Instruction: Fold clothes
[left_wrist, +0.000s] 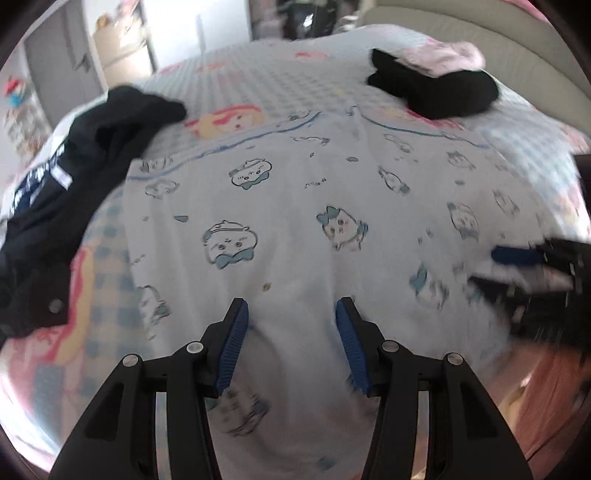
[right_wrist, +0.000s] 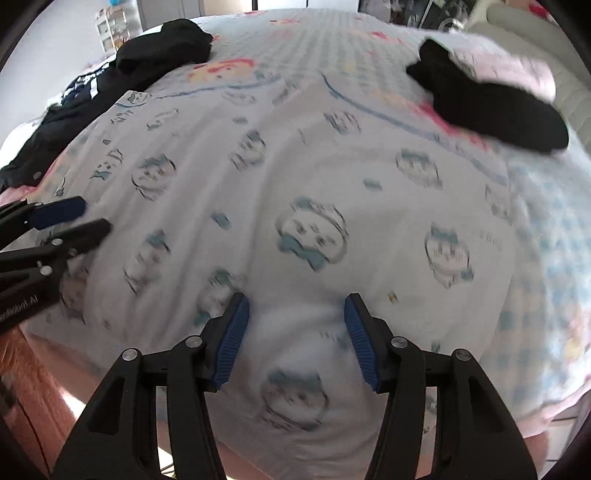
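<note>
Your left hand-held gripper (left_wrist: 291, 314) sits nearest the lens, its blue-padded fingers (left_wrist: 236, 332) spread apart with nothing between them, poised over the near part of the pale printed garment (left_wrist: 295, 221). That garment, white with small blue cartoon figures, lies spread flat across the bed (left_wrist: 258, 62), reaching from the near edge toward the middle. Your right hand-held gripper (right_wrist: 295, 314) is likewise released, its pads wide apart above the same cloth; whether either set of tips touches the fabric you cannot tell through the blur. Each gripper shows at the side of the other's view, both over the near half of the garment. On the left lies a crumpled black garment (left_wrist: 74, 155) with a white label, its edge just beside the printed one. Farther back on the right rests a folded black item (left_wrist: 443, 92) with a pink folded piece (left_wrist: 447, 55) partly on top of it.
</note>
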